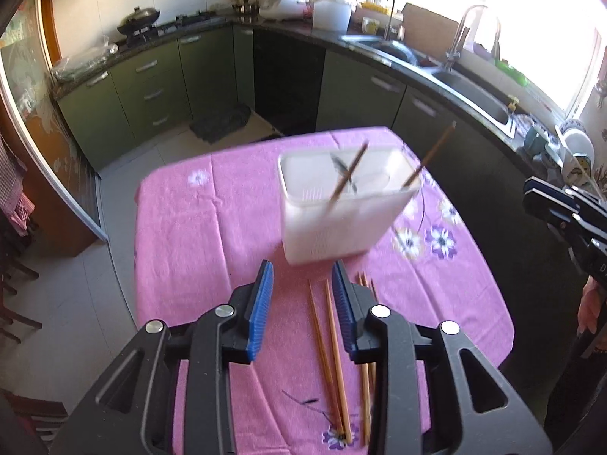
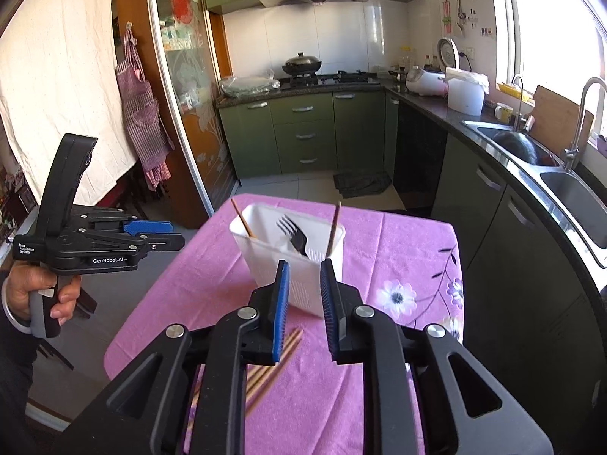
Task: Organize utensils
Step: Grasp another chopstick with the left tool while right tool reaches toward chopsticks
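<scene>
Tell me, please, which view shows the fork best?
The right wrist view: the black fork stands sharp in the white holder, tines up. The left wrist view shows only a dark blur of it inside the holder.

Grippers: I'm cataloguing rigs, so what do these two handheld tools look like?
Both are matte black frames with silver rivets. The left gripper and right gripper carry ribbed blue pads. Seen side-on, the left one has a grey-and-black pistol handle, a tall curved back piece and white lettering. The person wears a dark sleeve.
</scene>
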Demonstrator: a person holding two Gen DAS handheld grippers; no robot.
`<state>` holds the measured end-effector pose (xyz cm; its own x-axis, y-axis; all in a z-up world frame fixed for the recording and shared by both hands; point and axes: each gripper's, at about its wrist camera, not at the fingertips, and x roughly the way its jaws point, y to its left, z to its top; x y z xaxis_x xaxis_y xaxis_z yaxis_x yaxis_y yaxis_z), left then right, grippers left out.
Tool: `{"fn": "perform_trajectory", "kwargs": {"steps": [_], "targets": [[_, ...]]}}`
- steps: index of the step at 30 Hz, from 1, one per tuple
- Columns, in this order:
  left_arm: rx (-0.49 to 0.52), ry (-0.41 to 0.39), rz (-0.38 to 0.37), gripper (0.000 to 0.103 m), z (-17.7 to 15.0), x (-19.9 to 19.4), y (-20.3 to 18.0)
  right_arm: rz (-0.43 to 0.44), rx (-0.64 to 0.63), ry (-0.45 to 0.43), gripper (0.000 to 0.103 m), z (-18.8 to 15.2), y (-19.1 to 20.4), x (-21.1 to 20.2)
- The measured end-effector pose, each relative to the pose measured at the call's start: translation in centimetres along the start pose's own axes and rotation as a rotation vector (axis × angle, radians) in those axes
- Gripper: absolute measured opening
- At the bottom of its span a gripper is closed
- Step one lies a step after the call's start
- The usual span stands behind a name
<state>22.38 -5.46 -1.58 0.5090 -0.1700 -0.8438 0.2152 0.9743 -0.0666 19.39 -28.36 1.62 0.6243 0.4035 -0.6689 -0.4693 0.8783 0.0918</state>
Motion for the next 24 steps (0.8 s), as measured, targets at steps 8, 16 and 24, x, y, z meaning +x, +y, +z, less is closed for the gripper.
{"fn": "perform_trajectory", "kwargs": {"steps": [8,16,24], "targets": [[-0.037,0.278,-0.017,0.029,-5.0,9.7,-0.3,0.015,0.036,0.239,0.017,-7.0,-1.6,6.5],[-0.045,0.383,0.034,0.020,-4.8,14.3,-1.7,0.038,0.080,0.302,0.017,-9.4,-3.1,8.9],[-0.041,0.448,0.065,0.015,-4.9,16.1,-2.6,0.058,0.081,0.315,0.017,-10.1,-3.1,9.5]]}}
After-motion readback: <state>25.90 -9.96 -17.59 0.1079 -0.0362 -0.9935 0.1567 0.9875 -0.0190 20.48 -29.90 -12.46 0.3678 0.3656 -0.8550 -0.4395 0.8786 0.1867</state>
